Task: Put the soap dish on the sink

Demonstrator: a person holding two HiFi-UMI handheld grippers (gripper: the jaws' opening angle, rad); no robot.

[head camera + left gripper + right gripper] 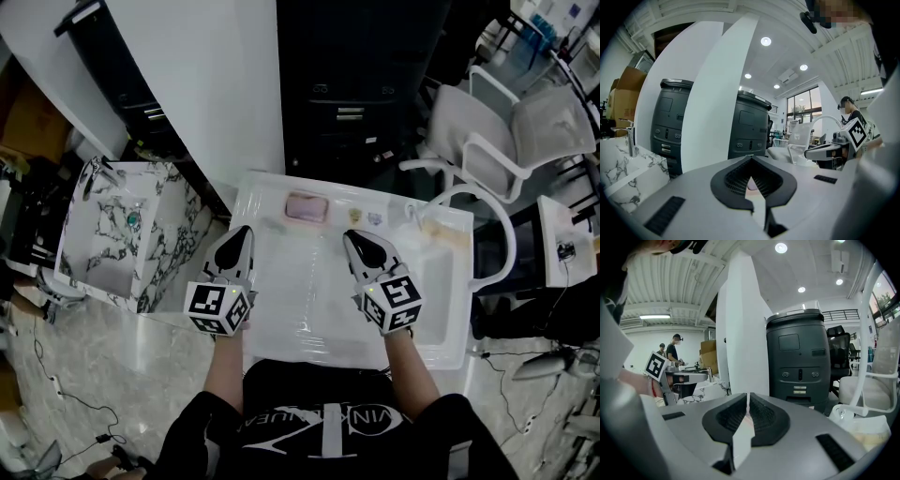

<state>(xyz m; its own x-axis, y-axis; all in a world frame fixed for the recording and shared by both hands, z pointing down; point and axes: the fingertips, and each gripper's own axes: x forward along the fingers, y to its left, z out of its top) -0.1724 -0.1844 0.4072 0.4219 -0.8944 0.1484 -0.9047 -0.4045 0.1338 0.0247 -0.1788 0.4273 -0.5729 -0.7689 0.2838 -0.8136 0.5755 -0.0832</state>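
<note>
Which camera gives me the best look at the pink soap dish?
The head view: the soap dish shows whole there, lying at the far edge of the white sink. The left gripper view catches only a pink sliver of it past its jaws, and the right gripper view hardly shows it.

Only one printed text shows, and it is barely legible.

White lettering runs across the person's black shirt [319,427], just below the near edge of the white sink [300,291]. Letters like "VINK" can be made out, the rest cannot. Above that edge, the cubes on the left gripper [246,230] and right gripper [350,236] bear square code patterns, no words.
</note>
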